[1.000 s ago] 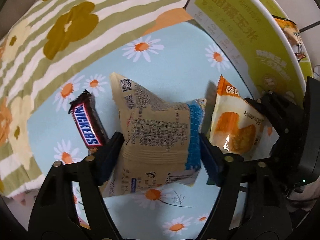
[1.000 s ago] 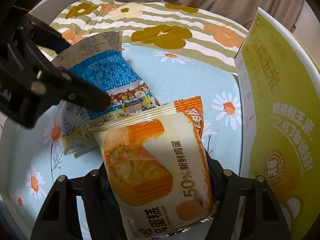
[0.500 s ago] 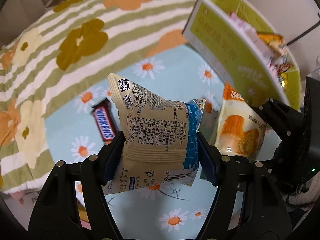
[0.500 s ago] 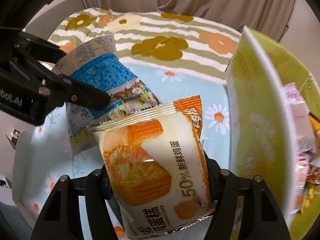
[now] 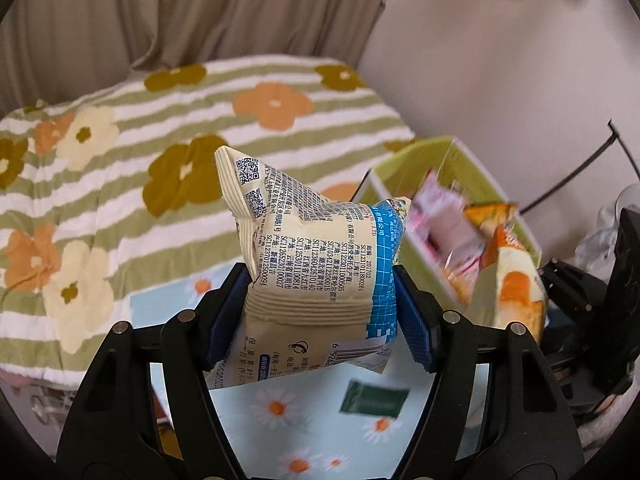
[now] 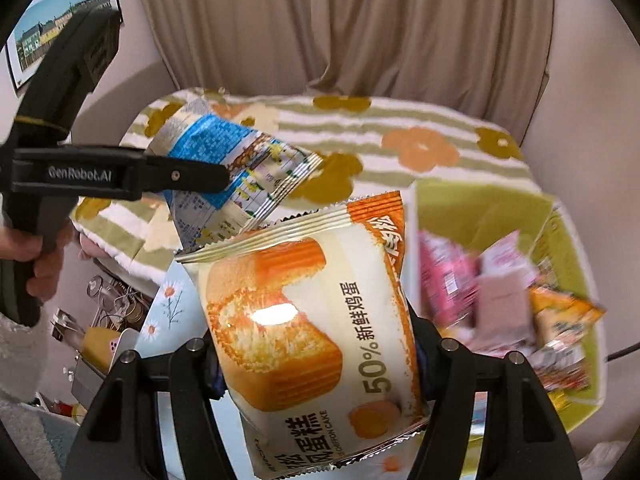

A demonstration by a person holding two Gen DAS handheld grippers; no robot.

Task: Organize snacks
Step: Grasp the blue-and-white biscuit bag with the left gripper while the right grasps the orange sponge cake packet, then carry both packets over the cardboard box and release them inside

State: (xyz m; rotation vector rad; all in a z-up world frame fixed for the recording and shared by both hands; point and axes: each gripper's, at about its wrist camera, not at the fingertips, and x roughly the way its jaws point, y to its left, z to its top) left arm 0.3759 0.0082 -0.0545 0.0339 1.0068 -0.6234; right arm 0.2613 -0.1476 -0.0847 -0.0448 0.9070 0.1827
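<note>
My left gripper (image 5: pixel 320 312) is shut on a cream and blue snack packet (image 5: pixel 316 264) and holds it in the air above the daisy cloth. The packet also shows in the right wrist view (image 6: pixel 232 172), with the left gripper's finger (image 6: pixel 120 176) across it. My right gripper (image 6: pixel 316 356) is shut on an orange and white chiffon cake packet (image 6: pixel 308 320), lifted beside the green box (image 6: pixel 480 216). The green box (image 5: pixel 472 168) holds several pink and orange snack packets (image 6: pixel 500 300).
A dark green packet (image 5: pixel 374 398) lies on the light blue daisy cloth (image 5: pixel 280 420) below my left gripper. A striped floral blanket (image 5: pixel 120 184) covers the bed behind. Curtains and a wall stand at the back. Clutter sits at the lower left (image 6: pixel 100 320).
Both grippers have lifted their packets well above the cloth and tilted upward. The green box's open top with snacks inside has come into view. The Snickers bar has left the view.
</note>
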